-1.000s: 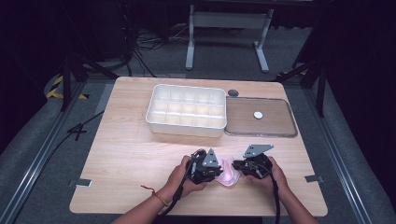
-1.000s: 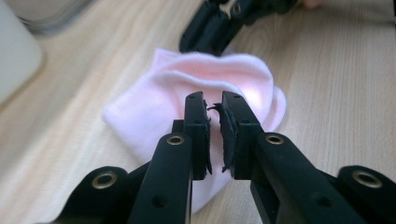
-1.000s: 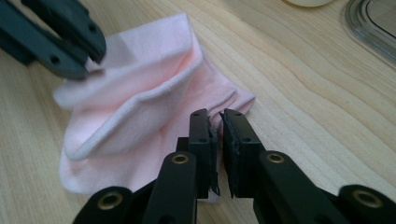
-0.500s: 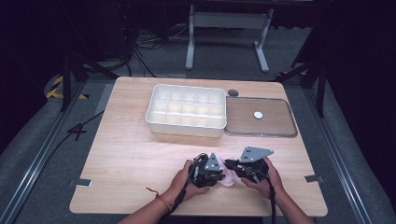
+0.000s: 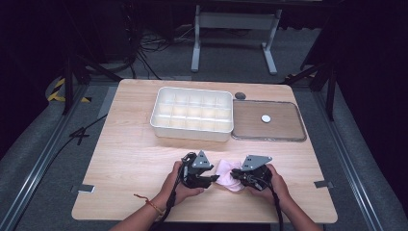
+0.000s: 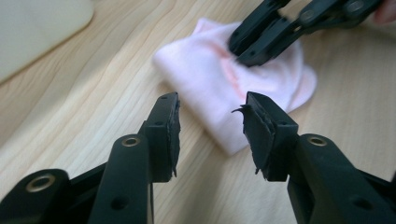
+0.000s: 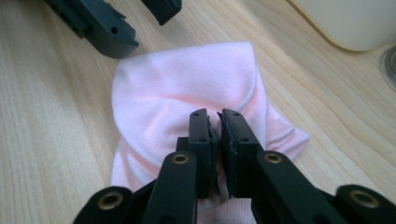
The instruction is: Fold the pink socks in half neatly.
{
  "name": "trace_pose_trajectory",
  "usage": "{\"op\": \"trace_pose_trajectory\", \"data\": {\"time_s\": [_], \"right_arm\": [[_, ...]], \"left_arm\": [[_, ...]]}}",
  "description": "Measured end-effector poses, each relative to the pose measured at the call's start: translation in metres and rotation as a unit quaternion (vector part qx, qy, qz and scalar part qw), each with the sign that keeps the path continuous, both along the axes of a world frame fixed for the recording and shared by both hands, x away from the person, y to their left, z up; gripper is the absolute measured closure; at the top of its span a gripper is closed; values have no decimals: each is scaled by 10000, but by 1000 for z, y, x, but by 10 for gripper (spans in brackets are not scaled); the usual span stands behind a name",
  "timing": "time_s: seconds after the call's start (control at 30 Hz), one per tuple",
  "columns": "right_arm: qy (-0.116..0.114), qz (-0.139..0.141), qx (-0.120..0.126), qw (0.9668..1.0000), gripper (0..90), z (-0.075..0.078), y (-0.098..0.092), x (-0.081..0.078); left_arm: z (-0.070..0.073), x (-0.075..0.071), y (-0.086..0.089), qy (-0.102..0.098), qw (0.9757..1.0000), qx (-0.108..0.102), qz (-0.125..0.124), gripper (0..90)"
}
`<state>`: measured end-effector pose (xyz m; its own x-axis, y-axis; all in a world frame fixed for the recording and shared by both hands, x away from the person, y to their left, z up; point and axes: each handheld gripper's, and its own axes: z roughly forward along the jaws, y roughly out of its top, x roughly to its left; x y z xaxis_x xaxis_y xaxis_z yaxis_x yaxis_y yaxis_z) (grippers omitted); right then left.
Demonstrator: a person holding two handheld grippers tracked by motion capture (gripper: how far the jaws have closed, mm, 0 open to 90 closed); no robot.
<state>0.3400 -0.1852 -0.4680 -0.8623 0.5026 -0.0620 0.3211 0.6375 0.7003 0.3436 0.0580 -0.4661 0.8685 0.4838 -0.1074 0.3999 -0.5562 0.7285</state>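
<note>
Pink cloth (image 5: pixel 228 169) bunched on the near part of the table (image 5: pixel 130 159), pinched by the right gripper (image 5: pixel 239 176) while the left gripper (image 5: pixel 214 179) stands spread beside it.

The cloth lies crumpled between the two hands, with a fold of it caught in the right gripper's jaws, which are pressed nearly together on the fabric. The left gripper's jaws have just been opening; they stand apart just short of the cloth's near edge, with bare wood between the pads and nothing held. Farther back sits a white divided tray (image 5: pixel 192 114), and to its right a flat clear lid (image 5: pixel 269 121) with a small white disc (image 5: pixel 265 118) on it. A small dark round thing (image 5: pixel 240 96) lies near the lid's far corner.
</note>
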Motion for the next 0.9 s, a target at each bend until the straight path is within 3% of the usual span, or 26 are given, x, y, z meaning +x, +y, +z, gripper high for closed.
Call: {"op": "trace_pose_trajectory", "data": {"time_s": [0.1,0.33,0.4,0.53,0.57,0.63,0.7,0.8,0.9], "right_arm": [[-1,8,-69,10000,836,0,2,-1],[-25,-9,-31,10000,831,-1,0,-2],[-137,-11,-114,9998,778,2,0,-4],[-293,-40,150,9994,787,12,-2,-6],[-404,30,246,9989,838,17,-1,-8],[-408,80,223,9989,860,18,1,-9],[-388,205,35,9990,884,14,6,-10],[-173,210,-152,9995,890,1,11,-7],[-88,130,-27,9999,893,-2,9,-6]], "left_arm": [[-11,2,-4,79,9999,72,23,525],[-14,2,-7,73,9998,82,140,476],[-14,2,-7,36,9999,114,108,476],[-14,2,-6,29,9999,87,89,476],[-14,3,-6,31,9999,106,81,476],[-14,3,-6,52,9999,111,86,476],[-14,4,-5,64,9999,67,70,475],[-13,4,-3,129,9998,75,106,461],[-12,3,-2,376,9989,-244,105,419]]}}
